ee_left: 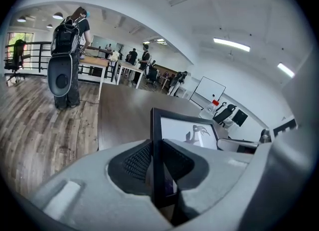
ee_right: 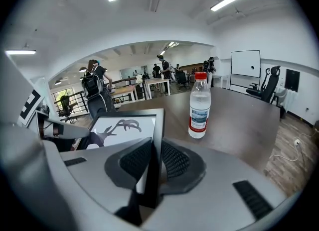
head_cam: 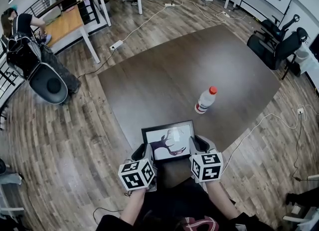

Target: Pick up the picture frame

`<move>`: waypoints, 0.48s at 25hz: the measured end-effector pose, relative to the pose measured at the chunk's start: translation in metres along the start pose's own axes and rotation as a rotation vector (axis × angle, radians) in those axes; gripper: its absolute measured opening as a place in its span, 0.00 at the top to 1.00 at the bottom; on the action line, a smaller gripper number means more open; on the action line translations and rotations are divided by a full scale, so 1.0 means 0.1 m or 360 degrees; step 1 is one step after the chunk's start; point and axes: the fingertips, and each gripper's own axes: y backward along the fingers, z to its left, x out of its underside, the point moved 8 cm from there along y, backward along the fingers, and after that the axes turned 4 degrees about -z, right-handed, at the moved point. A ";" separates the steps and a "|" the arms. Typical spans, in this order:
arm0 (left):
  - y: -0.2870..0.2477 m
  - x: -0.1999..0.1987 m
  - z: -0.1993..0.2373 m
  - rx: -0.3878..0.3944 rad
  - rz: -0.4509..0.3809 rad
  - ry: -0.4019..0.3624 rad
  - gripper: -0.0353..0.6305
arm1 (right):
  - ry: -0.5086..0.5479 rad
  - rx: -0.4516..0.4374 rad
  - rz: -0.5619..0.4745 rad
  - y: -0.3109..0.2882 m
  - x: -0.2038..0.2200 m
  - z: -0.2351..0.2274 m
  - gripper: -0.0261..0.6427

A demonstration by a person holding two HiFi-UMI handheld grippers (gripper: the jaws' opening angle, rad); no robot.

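So the picture frame was held between both grippers, over the near corner of the dark table. Its long axis ran side to side, from one gripper to the other. The left gripper was clamped on the left short edge and the right gripper on the right short edge, pads pressed tight on the black border. The glass faced up towards the head camera, with the antlered silhouette's top pointing away from the person. A water bottle stood upright on the table beyond the frame's right side, not touching it.
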 end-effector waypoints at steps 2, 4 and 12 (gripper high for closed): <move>0.05 -0.07 -0.03 0.0017 -0.0039 -0.0017 0.83 | 0.0021 0.0014 -0.0045 0.06 -0.09 0.03 0.85; 0.09 -0.14 -0.06 0.0034 -0.0081 -0.0038 0.83 | 0.0029 0.0026 -0.0092 0.11 -0.17 0.05 0.85; 0.28 -0.32 -0.11 0.0110 -0.0195 -0.0093 0.83 | 0.0013 0.0073 -0.0223 0.33 -0.30 0.15 0.85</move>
